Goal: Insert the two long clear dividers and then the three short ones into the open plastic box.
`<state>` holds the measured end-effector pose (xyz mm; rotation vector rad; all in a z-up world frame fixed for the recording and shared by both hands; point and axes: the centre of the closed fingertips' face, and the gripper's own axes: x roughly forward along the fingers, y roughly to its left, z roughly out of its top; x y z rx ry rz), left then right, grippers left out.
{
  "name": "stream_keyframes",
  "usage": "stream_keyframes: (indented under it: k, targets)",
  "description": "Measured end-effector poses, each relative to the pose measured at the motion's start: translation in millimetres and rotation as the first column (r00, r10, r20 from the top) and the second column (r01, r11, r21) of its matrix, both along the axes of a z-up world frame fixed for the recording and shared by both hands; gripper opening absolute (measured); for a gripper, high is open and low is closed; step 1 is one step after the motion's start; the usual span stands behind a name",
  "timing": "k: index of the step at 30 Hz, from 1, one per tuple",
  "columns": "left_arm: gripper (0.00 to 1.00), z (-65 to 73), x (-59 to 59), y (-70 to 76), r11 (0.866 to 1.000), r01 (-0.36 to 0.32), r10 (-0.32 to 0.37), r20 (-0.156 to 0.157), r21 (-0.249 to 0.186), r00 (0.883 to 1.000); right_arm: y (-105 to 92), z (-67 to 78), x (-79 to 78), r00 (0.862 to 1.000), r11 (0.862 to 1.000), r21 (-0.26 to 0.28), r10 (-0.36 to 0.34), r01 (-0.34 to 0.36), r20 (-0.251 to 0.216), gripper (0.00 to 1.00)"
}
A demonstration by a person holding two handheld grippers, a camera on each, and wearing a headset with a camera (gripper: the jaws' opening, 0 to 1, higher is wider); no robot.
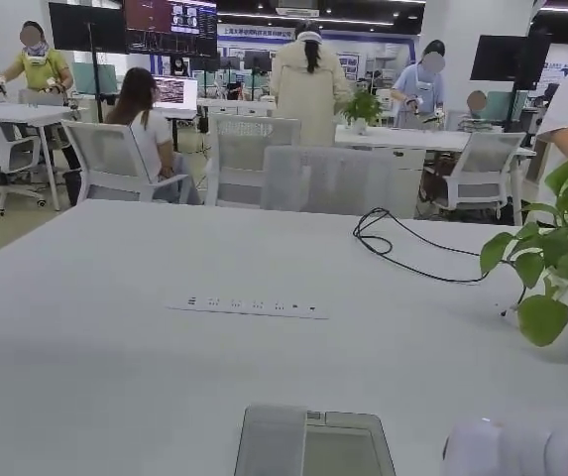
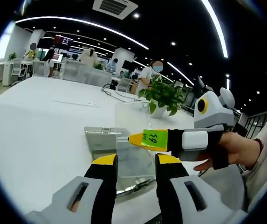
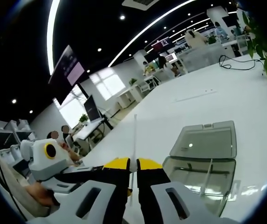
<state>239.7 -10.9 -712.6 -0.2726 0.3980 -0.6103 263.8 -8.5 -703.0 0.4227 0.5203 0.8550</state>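
Writing 1st: a green label (image 2: 154, 138) on the right claw (image 2: 135, 138), seen in the left gripper view, shows digits like "69". Smaller marks beside them are too small to read. Far back in the head view, a blue banner (image 1: 254, 32) w/ white characters is illegible, and the wall screens (image 1: 170, 22) are blurred too.

Right claw: black jaws w/ yellow tips pinched on a thin clear plastic divider sheet (image 2: 133, 119). In its own view the sheet is edge-on, a bare line rising between the tips. Left claw (image 2: 137, 161): jaws spread, sheet standing face-on in the gap; can't tell if either tip touches it. The sheet's lower edge blends w/ reflections.

The clear rectangular plastic box (image 3: 196, 179) sits on the white counter (image 1: 115, 347), hinged lid (image 3: 208, 140) laid open on its far side, just ahead of both claws. 1 thin upright line shows inside the box; strip or glare, can't say. In the head view the box is cut off by the bottom edge. A white rounded shape (image 1: 507, 451) at the bottom-right corner is also cut, too little to ID.

Further back on the counter: flush socket strip (image 1: 252, 304), black cable (image 1: 402, 260), leafy green plant (image 1: 551, 268) partly out of frame at right.
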Motion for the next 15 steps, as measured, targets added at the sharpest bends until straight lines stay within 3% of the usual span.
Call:
stream_keyframes:
  k: [11,15]
  targets:
    - [0.34,-0.4,-1.1,-2.0,1.0,0.016,-0.016,-0.009,-0.006,1.0,-4.1,-3.2,1.7,0.999,1.0,-0.014,-0.02,0.019,-0.033,0.06]
    - [0.38,0.1,-3.2,-2.1,0.998,0.052,-0.053,0.017,0.029,0.998,-14.3,-8.2,6.2,0.992,0.997,-0.043,-0.066,0.062,-0.109,0.07]
